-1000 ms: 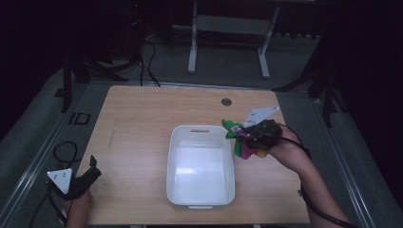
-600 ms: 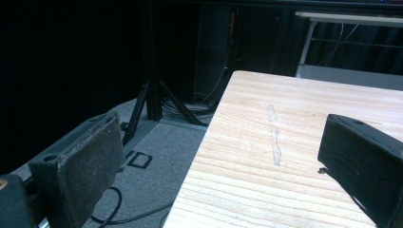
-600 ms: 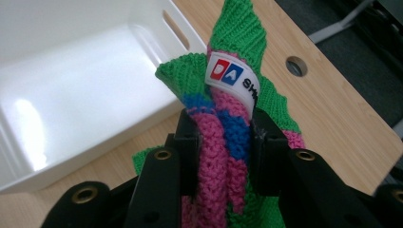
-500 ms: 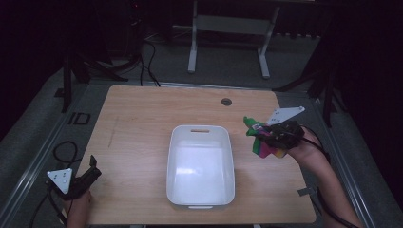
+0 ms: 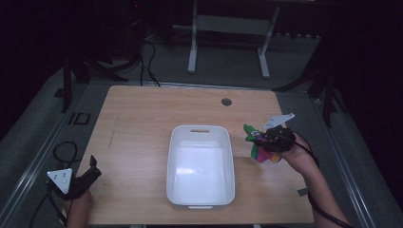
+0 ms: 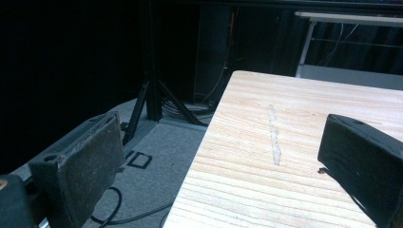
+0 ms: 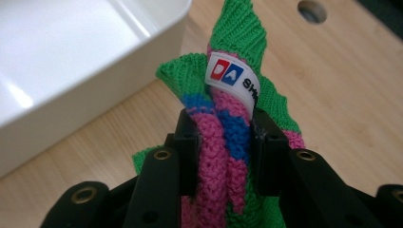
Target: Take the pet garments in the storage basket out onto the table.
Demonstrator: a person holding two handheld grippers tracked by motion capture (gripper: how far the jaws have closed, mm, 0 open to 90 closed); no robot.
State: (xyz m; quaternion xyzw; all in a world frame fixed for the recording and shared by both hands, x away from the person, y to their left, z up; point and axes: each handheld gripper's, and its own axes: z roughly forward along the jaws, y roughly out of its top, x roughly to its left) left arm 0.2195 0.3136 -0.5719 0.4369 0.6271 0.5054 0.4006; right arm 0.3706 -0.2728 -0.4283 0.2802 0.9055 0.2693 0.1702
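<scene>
My right claw (image 7: 222, 142) is closed tight on a knitted cloth (image 7: 228, 156) of green, pink and blue, the two jaws pressing a bunched fold of it between them, with a small white label (image 7: 231, 76) standing just above the jaw tips. Compared with one second ago, I have carried this cloth away from the right wall of the white bin (image 5: 201, 166): then it hung just over that rim, and now in the high view the right claw (image 5: 263, 142) holds the cloth (image 5: 259, 148) clearly to the right of the bin, over the bare worktop (image 5: 142, 123), near but not touching the bin. I judge this means the cloth was taken out of the bin and is going to be put down on the worktop beside it. The cloth is gathered into a long bundle; its long axis runs along the jaws, and its green pointed end points away from my hand, toward the far side and a little to the bin. My left claw (image 5: 90, 175) rests at the near left corner, jaws wide apart and holding nothing.
</scene>
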